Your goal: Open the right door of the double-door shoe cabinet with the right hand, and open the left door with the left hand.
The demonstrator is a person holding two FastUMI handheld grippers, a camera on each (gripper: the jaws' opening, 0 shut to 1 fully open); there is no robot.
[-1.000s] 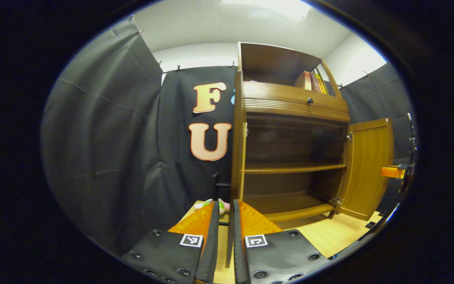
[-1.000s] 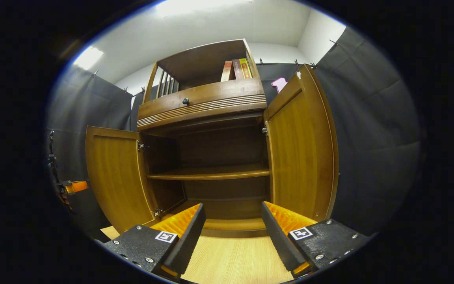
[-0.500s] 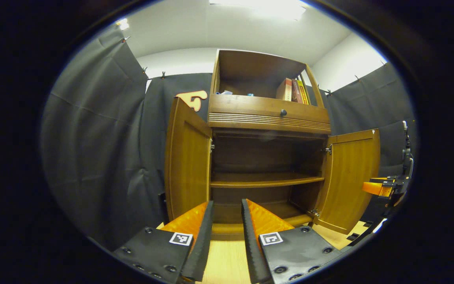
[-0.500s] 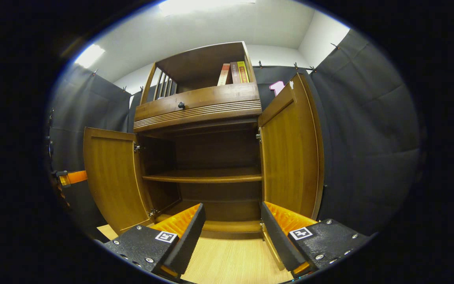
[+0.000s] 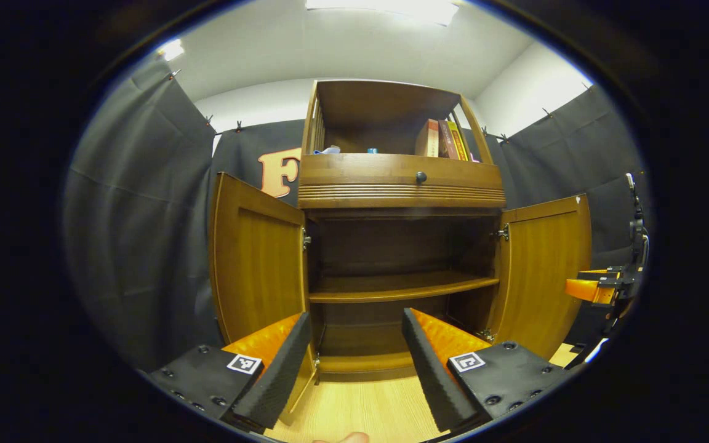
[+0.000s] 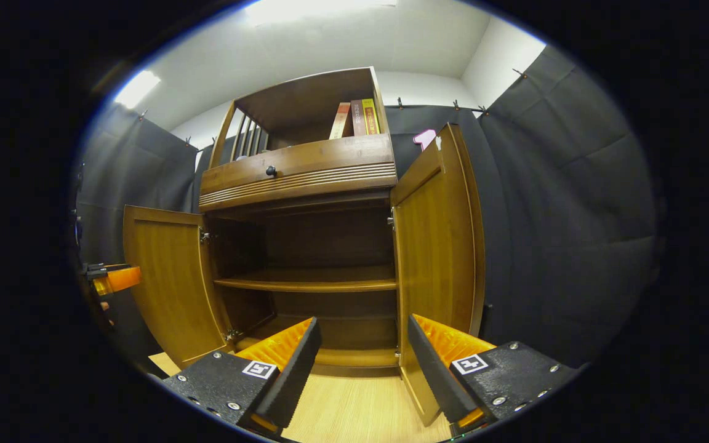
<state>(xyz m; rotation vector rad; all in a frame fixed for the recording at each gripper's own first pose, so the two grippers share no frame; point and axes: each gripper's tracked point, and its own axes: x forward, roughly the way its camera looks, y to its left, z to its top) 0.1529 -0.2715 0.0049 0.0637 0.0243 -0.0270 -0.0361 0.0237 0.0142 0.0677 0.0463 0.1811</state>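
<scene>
The wooden shoe cabinet [image 5: 400, 184] stands straight ahead with both lower doors swung wide. In the left gripper view the left door [image 5: 256, 271] hangs just beyond my left gripper [image 5: 354, 317], which is open and holds nothing. The right door [image 5: 545, 271] stands out at the right, with my right gripper [image 5: 600, 289] past its outer edge. In the right gripper view my right gripper [image 6: 362, 323] is open and empty, with the right door [image 6: 437, 258] close above its right finger. The left door [image 6: 167, 277] and my left gripper [image 6: 111, 280] sit at the far left.
Inside the cabinet, a shelf [image 5: 391, 286] crosses the dark interior. Above it is a drawer with a dark knob [image 5: 420, 177], and books [image 5: 444, 138] stand in the top compartment. Light wood flooring [image 6: 360, 409] lies in front. Black cloth walls both sides.
My left gripper, nearly shut around the left door's edge a second ago, has opened wide, let the door go and turned to face the cabinet front. The right gripper stays open and drifted slightly.
</scene>
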